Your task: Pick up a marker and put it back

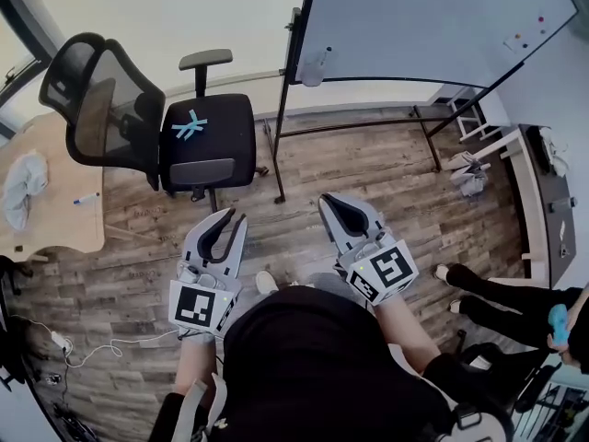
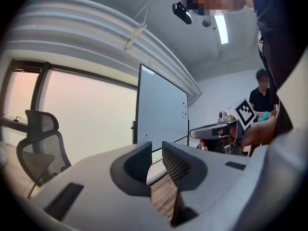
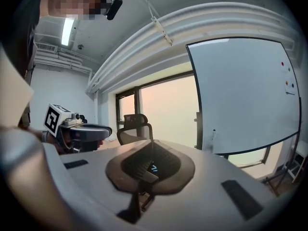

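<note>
A marker with a blue cap [image 1: 86,198] lies on the wooden desk [image 1: 64,228] at the far left. A pale marker-like object [image 1: 313,67] sits at the lower left corner of the whiteboard [image 1: 423,26]; in the right gripper view it is a slim upright stick [image 3: 213,139]. My left gripper [image 1: 234,215] is held above the floor in front of the chair, open by a narrow gap [image 2: 157,150] with nothing in it. My right gripper [image 1: 324,199] points toward the whiteboard's stand. It is shut and holds nothing [image 3: 151,147]. Both are far from either marker.
A black mesh office chair [image 1: 207,136] with a blue tape cross on its seat stands between desk and whiteboard. A crumpled cloth [image 1: 23,187] lies on the desk. White cables [image 1: 83,348] trail on the floor. Another person's legs [image 1: 497,293] are at the right.
</note>
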`<state>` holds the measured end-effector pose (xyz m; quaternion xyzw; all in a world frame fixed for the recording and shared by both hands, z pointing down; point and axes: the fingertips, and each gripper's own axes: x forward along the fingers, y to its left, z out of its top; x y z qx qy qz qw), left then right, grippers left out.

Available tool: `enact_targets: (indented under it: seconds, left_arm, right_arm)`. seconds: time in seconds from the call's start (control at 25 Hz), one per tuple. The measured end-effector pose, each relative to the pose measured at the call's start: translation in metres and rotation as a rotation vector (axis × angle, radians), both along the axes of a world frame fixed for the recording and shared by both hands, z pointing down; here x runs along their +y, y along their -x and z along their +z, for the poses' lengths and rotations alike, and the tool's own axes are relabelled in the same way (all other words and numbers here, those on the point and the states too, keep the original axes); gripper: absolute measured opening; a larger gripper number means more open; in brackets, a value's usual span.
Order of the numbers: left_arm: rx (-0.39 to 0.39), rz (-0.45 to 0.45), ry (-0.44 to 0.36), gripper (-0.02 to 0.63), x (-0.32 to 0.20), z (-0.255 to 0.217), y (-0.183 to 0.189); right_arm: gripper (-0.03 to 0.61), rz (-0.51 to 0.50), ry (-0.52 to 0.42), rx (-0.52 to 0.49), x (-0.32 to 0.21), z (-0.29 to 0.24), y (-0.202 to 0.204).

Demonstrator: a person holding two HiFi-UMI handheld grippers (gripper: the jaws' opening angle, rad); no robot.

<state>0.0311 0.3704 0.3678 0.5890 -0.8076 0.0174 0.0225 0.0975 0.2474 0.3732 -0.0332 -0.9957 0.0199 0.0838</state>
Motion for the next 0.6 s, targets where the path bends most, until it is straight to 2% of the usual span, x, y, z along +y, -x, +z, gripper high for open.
enact_targets:
  seconds: [0.32,0.6]
  left_arm:
    - [0.022,0.016,-0.03,0.072,0.019,0.012,0.038]
    - [0.046,0.025,-0.018,0.072,-0.006,0.025,0.062]
  right_arm:
    - [0.018,0.072,-0.026,0.042,0.007,0.009,0.022]
    - [0.018,0.116,-0.022,0.046,-0.024,0.014,0.04]
